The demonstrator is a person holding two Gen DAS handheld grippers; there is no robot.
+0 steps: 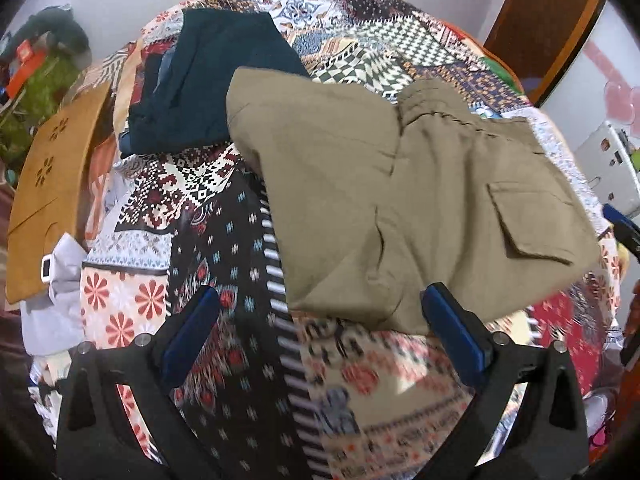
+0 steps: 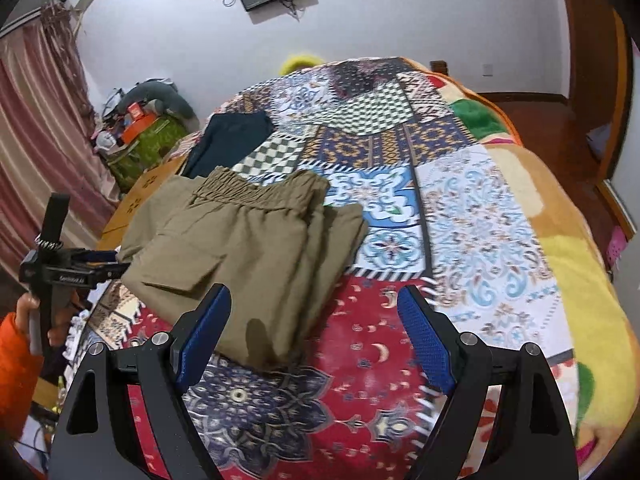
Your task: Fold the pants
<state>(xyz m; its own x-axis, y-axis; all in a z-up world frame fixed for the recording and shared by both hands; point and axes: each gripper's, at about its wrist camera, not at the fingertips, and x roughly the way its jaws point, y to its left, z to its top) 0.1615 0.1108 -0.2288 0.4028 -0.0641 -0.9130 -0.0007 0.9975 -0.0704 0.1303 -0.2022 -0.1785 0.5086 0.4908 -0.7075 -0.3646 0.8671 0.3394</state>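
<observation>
clearly both tools are released: the left gripper (image 1: 320, 312) has its blue pads spread wide and nothing between them, and the right gripper (image 2: 316, 332) is likewise parted and empty. the khaki cargo pants (image 1: 400, 208) lie folded into a compact bundle on the patchwork bedspread (image 1: 224, 272), just ahead of the left jaws, with the near hem reaching the tip of the right-hand finger; from the right wrist the bundle sits ahead and left of the jaws, elastic waistband (image 2: 256, 190) at the far end. the fold looks nearly done, i judge. to finish well, pinch all layers at the near edge together, lift low, and lay the bundle square, clear of the dark teal garment (image 1: 212, 80) beyond.
</observation>
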